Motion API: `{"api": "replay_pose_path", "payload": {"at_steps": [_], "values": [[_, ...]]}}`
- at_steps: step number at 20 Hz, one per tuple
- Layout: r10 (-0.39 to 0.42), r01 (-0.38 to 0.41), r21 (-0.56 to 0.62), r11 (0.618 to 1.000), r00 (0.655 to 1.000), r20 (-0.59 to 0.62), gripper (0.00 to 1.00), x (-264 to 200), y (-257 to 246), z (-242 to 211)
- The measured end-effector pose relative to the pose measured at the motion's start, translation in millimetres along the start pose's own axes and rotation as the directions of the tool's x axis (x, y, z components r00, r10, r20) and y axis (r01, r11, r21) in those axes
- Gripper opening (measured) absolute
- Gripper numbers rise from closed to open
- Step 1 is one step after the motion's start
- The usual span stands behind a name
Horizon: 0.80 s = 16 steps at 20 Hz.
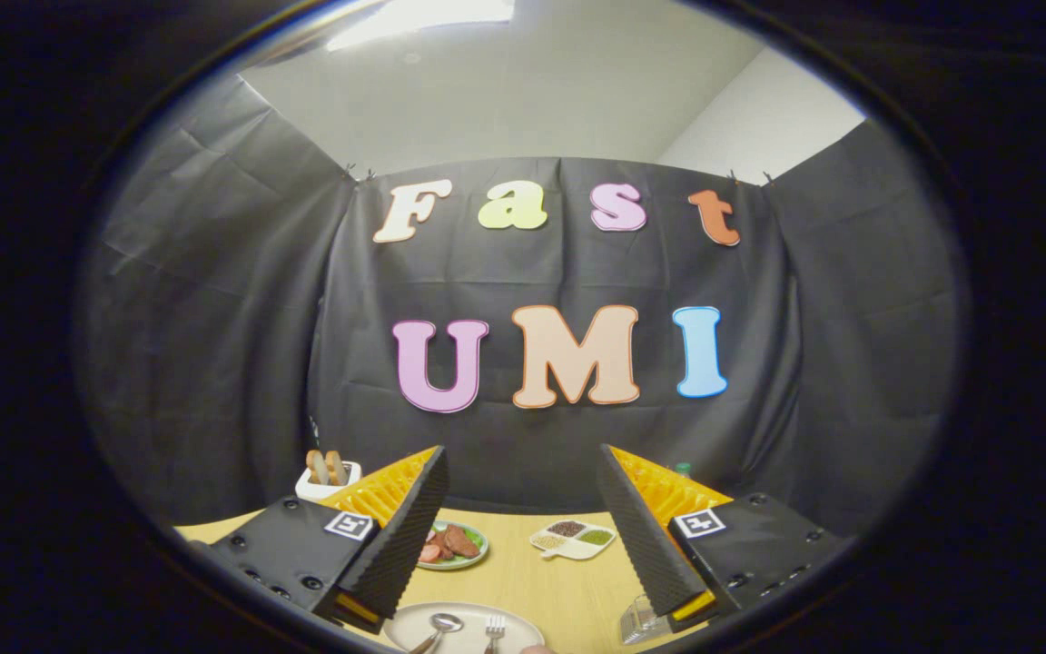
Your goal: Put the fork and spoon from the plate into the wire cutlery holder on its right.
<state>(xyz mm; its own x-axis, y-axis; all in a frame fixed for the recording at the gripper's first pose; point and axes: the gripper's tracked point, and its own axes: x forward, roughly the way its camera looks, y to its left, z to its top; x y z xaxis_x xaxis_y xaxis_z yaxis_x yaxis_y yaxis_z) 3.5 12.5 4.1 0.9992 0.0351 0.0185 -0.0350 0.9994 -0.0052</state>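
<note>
Nothing done yet, by the look of it: spoon (443,623) & fork (494,626) both on plate (423,620), w/ holder (639,622) at its 3 o'clock. Gripper (523,472) released, fingers wide apart, held above plate. Both pieces left to move.

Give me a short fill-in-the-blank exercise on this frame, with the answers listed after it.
1. The tool has its fingers ____, with nothing between them.
2. The spoon and the fork lie side by side on the ____.
3. The wire cutlery holder holds ____ of the two utensils so far.
4. The divided dish beyond the fingers has ____ compartments.

Answers: open; plate; neither; three
</note>
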Motion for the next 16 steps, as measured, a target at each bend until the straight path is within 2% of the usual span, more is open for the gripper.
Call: {"api": "replay_pose_path", "payload": {"at_steps": [8, 13, 16], "values": [[0.036, -0.038, -0.02, 0.999, 0.997, -0.072, 1.0, 8.7, 7.5, -25.1], [0.018, -0.035, -0.085, 0.996, 0.98, -0.198, 1.0, 15.6, 2.2, -69.4], [0.038, -0.059, -0.067, 0.996, 0.958, -0.284, 1.0, 14.4, 7.9, -99.2]]}}
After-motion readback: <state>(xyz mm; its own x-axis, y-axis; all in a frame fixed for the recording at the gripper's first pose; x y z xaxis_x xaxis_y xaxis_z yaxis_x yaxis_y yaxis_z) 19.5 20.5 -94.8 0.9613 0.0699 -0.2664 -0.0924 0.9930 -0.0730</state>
